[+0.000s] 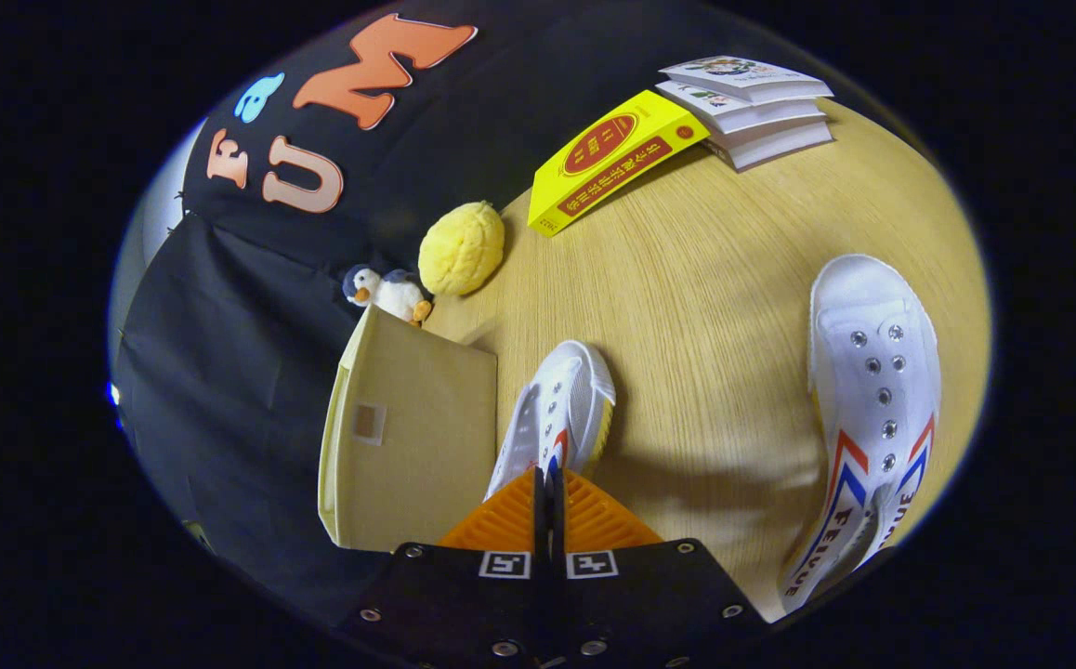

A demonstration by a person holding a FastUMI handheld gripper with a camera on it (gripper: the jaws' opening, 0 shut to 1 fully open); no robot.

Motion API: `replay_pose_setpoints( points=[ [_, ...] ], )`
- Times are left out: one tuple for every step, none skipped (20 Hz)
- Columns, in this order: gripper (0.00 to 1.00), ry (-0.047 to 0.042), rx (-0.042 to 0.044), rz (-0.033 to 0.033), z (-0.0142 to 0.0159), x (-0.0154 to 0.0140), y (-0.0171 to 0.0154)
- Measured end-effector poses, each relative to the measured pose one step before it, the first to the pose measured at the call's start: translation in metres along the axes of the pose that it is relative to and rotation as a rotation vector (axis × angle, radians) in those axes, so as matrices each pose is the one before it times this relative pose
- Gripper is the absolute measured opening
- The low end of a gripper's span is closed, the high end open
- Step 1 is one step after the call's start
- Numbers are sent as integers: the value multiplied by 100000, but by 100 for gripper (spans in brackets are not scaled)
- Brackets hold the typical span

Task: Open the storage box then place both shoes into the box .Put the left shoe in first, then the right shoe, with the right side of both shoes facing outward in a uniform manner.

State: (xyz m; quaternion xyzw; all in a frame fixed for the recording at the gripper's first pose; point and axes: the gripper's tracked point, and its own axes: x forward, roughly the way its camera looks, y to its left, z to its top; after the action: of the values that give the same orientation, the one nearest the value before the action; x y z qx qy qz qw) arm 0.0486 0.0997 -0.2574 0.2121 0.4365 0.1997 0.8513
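My gripper (547, 488) has its orange fingers (501, 516) pressed together on the heel end of a white canvas shoe (561, 404). That shoe has red and blue stripes and a yellowish sole; its toe points away from the fingers and it casts a shadow on the wooden table (705, 279). Right beside it, on the booth-wall side, stands the beige storage box (408, 437), its flat panel with a small patch facing me; I cannot tell whether it is open. The second white shoe (872, 409) lies on the table well off to the other side, eyelets up.
Past the box sit a small penguin toy (387, 293) and a yellow plush ball (462, 248). Farther back lie a yellow book (614, 158) and a stack of white books (752, 107). The black cloth wall (222, 372) runs along the table behind the box.
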Motion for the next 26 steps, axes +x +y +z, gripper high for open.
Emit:
replay_pose_setpoints(
  points=[
    [0, 1783, -6762, -5723, -770, 418, -1082],
    [0, 5205, -9656, -6970, -1391, 64, -1423],
    [0, -2159, -5800, -7757, -8, 131, -1161],
    [0, -1112, -2324, -981, -37, -19, 200],
    [0, -230, -214, -127, -137, 245, 358],
    [1, 952, -1089, -2146, -372, -541, -248],
    [2, 2159, -3055, -2407, -639, -169, -236],
    [11, 2725, -4278, -2125, -840, -732, -3],
    [18, 1592, -4309, -1900, -813, -173, 16],
    [32, 1128, -4836, -3452, -693, -390, -229],
    [34, 907, -4866, -3745, -690, -300, -444],
    [36, -1274, -2482, -3434, -1, -118, -194],
    [37, -1921, -815, -1375, 242, 16, 124],
    [38, -801, 388, -954, 198, 254, -50],
    [39, 485, 347, -669, -41, 389, -122],
    [39, 135, 344, -603, 146, 410, -113],
    [39, -845, 337, -517, 300, 399, -64],
    [39, -910, 324, -321, 343, 386, 21],
    [39, -449, 110, 479, 217, 359, 140],
    [39, -788, -620, 994, 352, 316, 264],
    [39, -926, -228, 1151, 447, 302, 285],
    [39, -1966, 133, 2384, 699, 275, 475],
    [39, -864, 1114, 2407, 470, 484, 388],
    [39, 1451, 1964, 1820, 7, 554, 405],
    [38, 2078, 2675, 1934, -16, 188, 237],
    [37, 351, 1555, 1657, 332, 241, 37]
  ],
)
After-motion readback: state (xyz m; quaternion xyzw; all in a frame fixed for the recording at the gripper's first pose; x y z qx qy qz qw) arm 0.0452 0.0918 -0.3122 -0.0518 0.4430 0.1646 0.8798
